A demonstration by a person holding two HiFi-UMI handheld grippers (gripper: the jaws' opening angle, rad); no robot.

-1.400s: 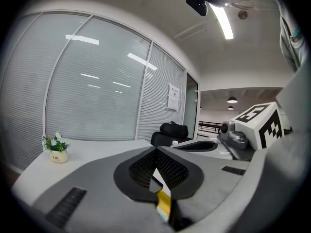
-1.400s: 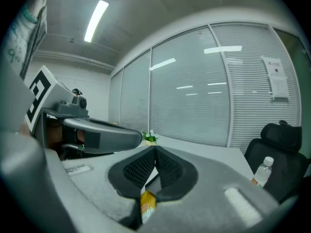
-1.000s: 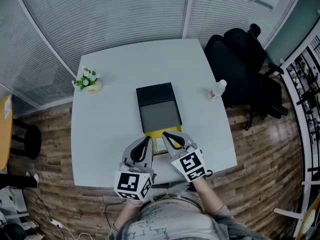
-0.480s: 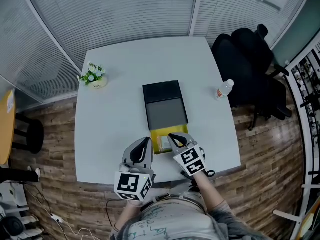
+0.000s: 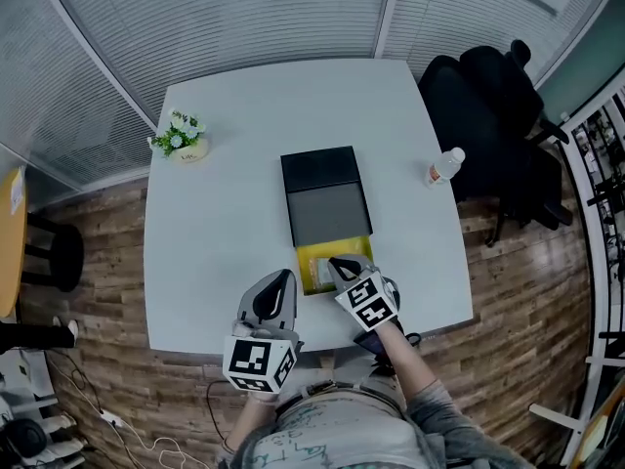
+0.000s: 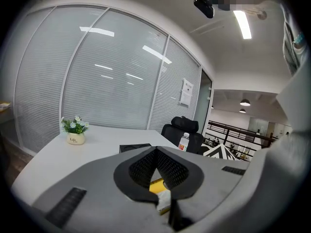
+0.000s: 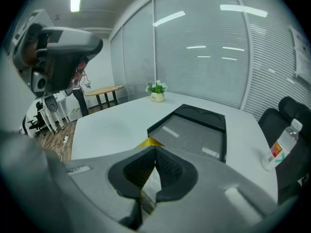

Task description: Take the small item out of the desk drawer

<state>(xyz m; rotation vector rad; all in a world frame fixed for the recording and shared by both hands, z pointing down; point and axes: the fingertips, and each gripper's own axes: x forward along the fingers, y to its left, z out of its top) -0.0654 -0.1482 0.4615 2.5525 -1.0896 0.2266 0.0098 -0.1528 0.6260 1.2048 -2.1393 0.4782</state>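
Note:
A black drawer unit (image 5: 325,198) lies in the middle of the white table (image 5: 215,242). Its yellow drawer (image 5: 337,254) stands pulled out toward me. A small pale packet (image 5: 318,274) lies inside it. My right gripper (image 5: 342,264) is over the drawer's near right part, fingertips together. In the right gripper view the packet (image 7: 151,186) shows through the hole behind the closed tips (image 7: 155,150); whether it is touched I cannot tell. My left gripper (image 5: 283,279) hovers just left of the drawer, shut and empty. Packet (image 6: 164,201) and yellow drawer (image 6: 156,185) show below its tips (image 6: 156,150).
A small flower pot (image 5: 182,137) stands at the table's far left. A water bottle (image 5: 444,167) stands near the right edge, beside a black office chair (image 5: 498,115). Glass walls with blinds surround the table. The near table edge is right below the grippers.
My right gripper has moved forward, from the drawer's near edge to over the yellow drawer. The left gripper has stayed about where it was. The head view has shifted a little.

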